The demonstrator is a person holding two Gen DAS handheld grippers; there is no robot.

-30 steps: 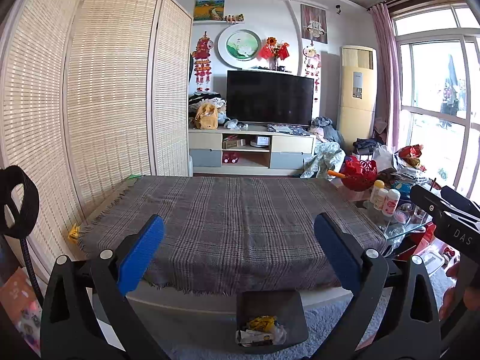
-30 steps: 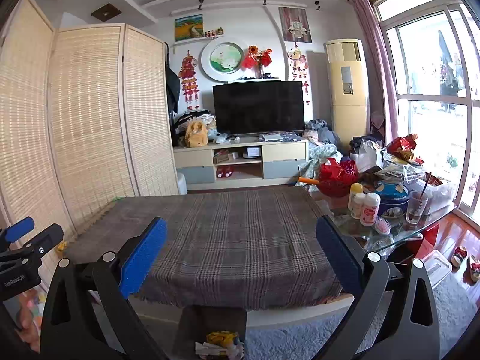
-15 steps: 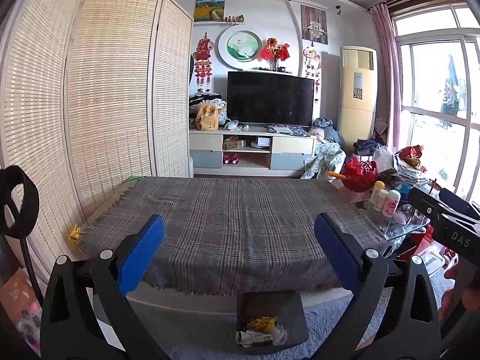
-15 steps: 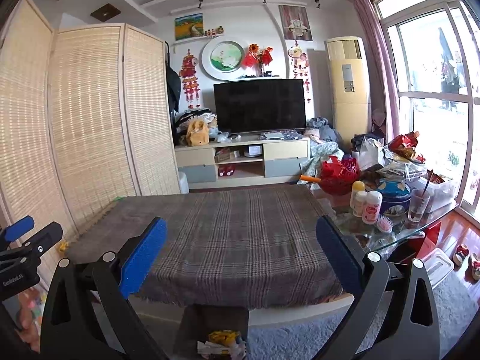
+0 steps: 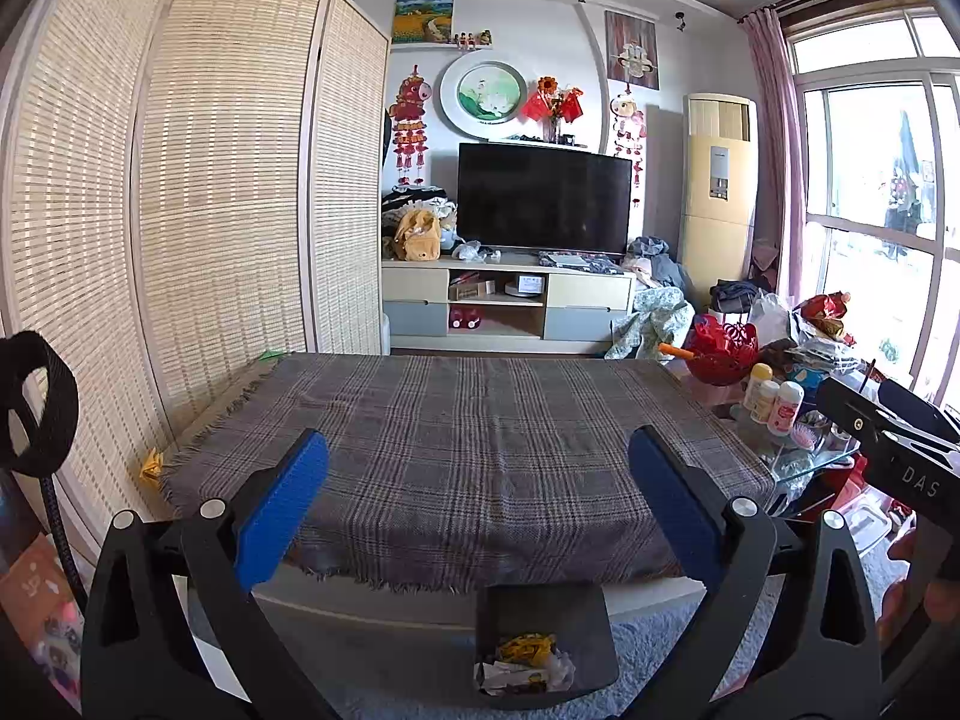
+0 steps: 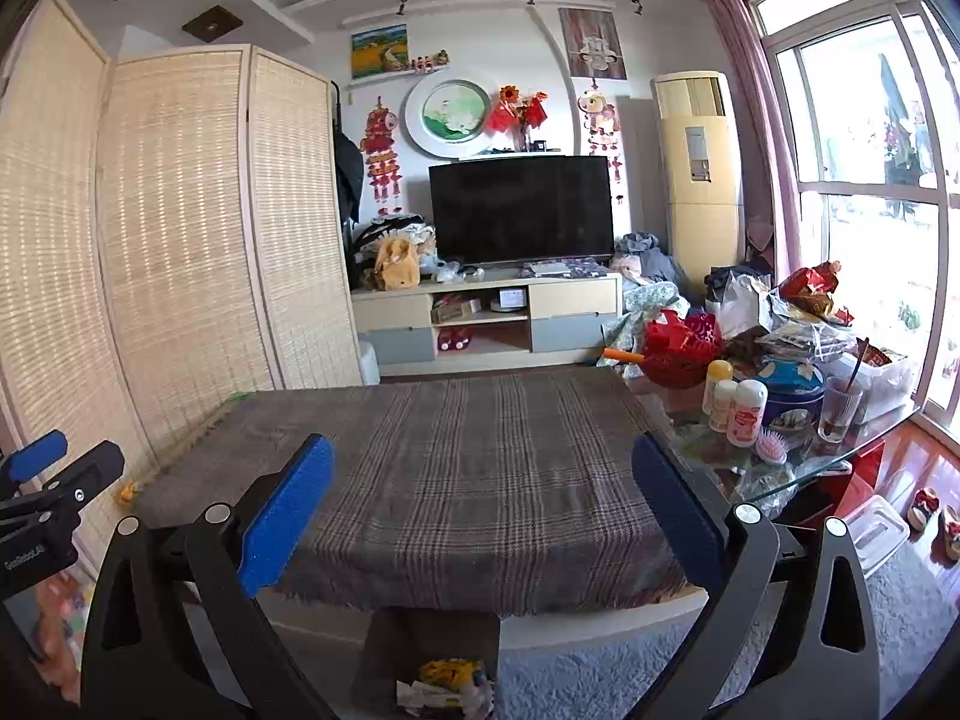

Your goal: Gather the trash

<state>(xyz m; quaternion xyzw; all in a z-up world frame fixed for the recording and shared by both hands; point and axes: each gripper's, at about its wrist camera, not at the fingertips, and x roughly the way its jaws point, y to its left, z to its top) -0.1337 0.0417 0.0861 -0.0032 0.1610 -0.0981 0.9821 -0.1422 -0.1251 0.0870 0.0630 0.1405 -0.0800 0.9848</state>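
Note:
A dark trash bin (image 5: pixel 576 612) stands on the floor below the table's near edge, holding crumpled white and yellow trash (image 5: pixel 525 657); it also shows in the right wrist view (image 6: pixel 420 642). My left gripper (image 5: pixel 477 468) is open and empty, held above the near part of the plaid tablecloth (image 5: pixel 468 438). My right gripper (image 6: pixel 483 474) is open and empty, at a like height over the cloth (image 6: pixel 474 456). A small yellow paper piece (image 5: pixel 150 465) lies at the table's left edge by the screen.
A bamboo folding screen (image 5: pixel 180 228) lines the left side. A glass side table (image 6: pixel 798 456) at the right carries bottles, a tin, a glass and a red basket. A TV stand (image 5: pixel 510 300) is at the far wall. Grey carpet lies below.
Both grippers have drifted very slightly; the views are nearly unchanged. Both stay open and empty.

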